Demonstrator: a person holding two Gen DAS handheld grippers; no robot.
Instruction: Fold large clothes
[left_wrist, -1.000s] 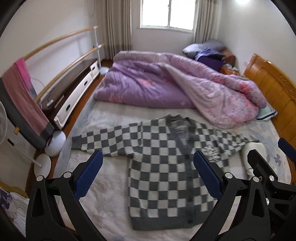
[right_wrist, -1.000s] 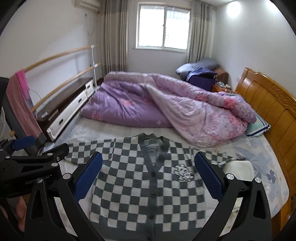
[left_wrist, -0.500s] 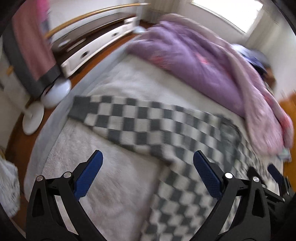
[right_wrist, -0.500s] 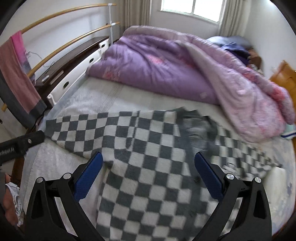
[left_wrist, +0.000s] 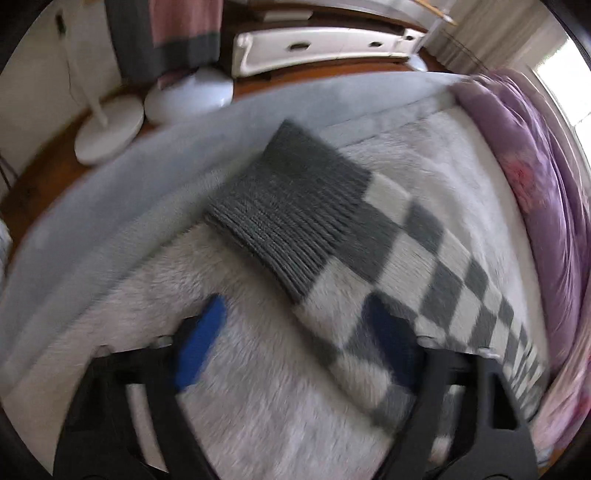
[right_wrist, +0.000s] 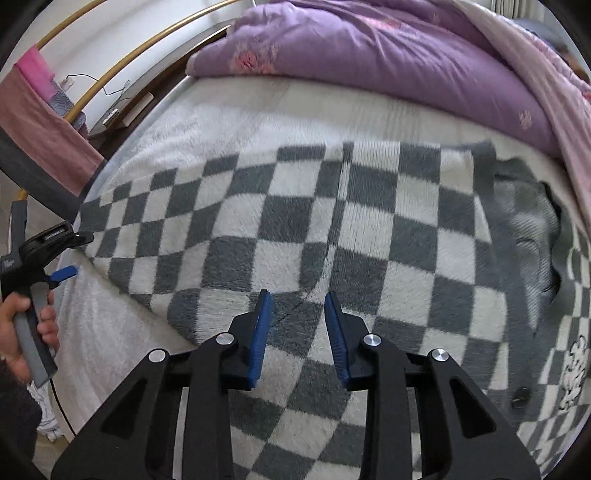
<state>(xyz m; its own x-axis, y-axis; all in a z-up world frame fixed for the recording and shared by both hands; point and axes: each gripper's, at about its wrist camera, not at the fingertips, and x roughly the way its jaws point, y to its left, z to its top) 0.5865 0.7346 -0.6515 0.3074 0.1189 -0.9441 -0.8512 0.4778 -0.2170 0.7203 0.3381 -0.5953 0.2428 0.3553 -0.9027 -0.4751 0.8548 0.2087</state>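
Observation:
A grey-and-white checked cardigan (right_wrist: 332, 229) lies flat on the white fluffy blanket (right_wrist: 207, 122) on the bed. In the left wrist view its sleeve ends in a ribbed grey cuff (left_wrist: 288, 206). My left gripper (left_wrist: 291, 336) is open, low over the blanket, just short of the cuff, with one finger over the sleeve's checks. It also shows at the left edge of the right wrist view (right_wrist: 70, 254), by the cuff end. My right gripper (right_wrist: 298, 314) is half closed over the sleeve near the armpit, with nothing between its blue pads.
A purple quilt (right_wrist: 369, 48) is bunched along the far side of the bed. Past the bed edge stand two white fan bases (left_wrist: 110, 129) on the wooden floor, a white drawer unit (left_wrist: 325, 44) and a rail with a pink towel (right_wrist: 40, 122).
Both grippers have dropped down towards the cardigan. The left has swung to the sleeve cuff; the right has closed in on the sleeve and its jaws have narrowed.

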